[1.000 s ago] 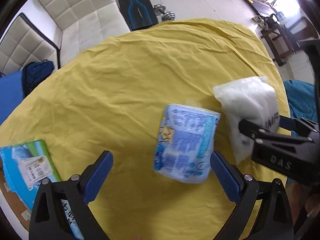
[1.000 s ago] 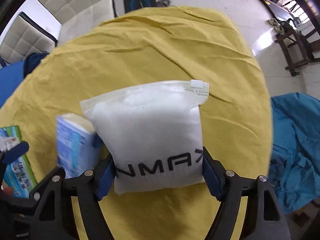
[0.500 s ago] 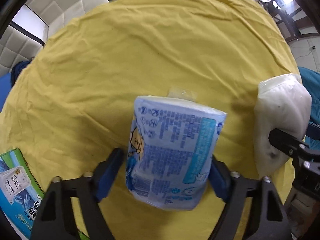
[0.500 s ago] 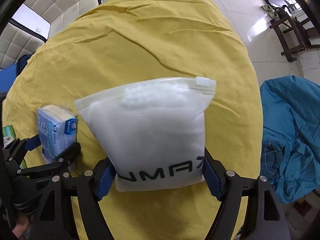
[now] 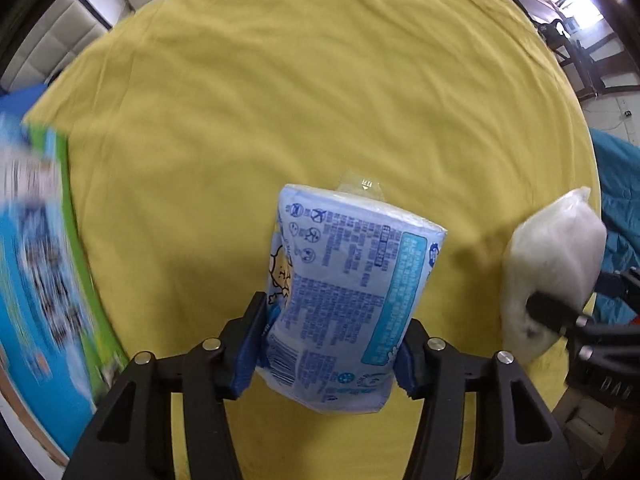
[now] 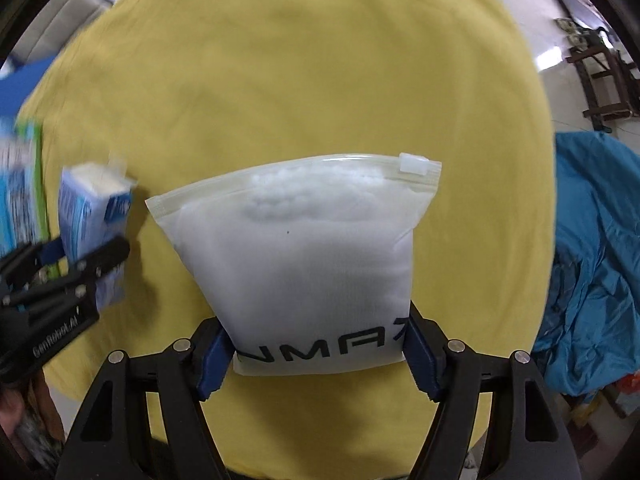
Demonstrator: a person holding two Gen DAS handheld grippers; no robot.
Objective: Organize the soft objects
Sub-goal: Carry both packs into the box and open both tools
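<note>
My left gripper (image 5: 332, 340) is shut on a blue printed tissue pack (image 5: 344, 292) and holds it above the yellow tablecloth (image 5: 300, 92). My right gripper (image 6: 320, 352) is shut on a white zip bag of fluffy filling (image 6: 312, 252), held upright with the zip at the top. In the right wrist view the tissue pack (image 6: 92, 220) and left gripper (image 6: 60, 276) show at the left. In the left wrist view the white bag (image 5: 552, 264) and right gripper (image 5: 580, 328) show at the right.
A blue and green box (image 5: 44, 264) lies at the table's left edge, blurred; it also shows in the right wrist view (image 6: 20, 184). A teal cloth (image 6: 592, 256) lies beyond the right edge. White padded seats (image 5: 60, 40) stand at the back left.
My left gripper closed on the tissue pack and lifted it. Both grippers moved forward over the table, each with its object in it.
</note>
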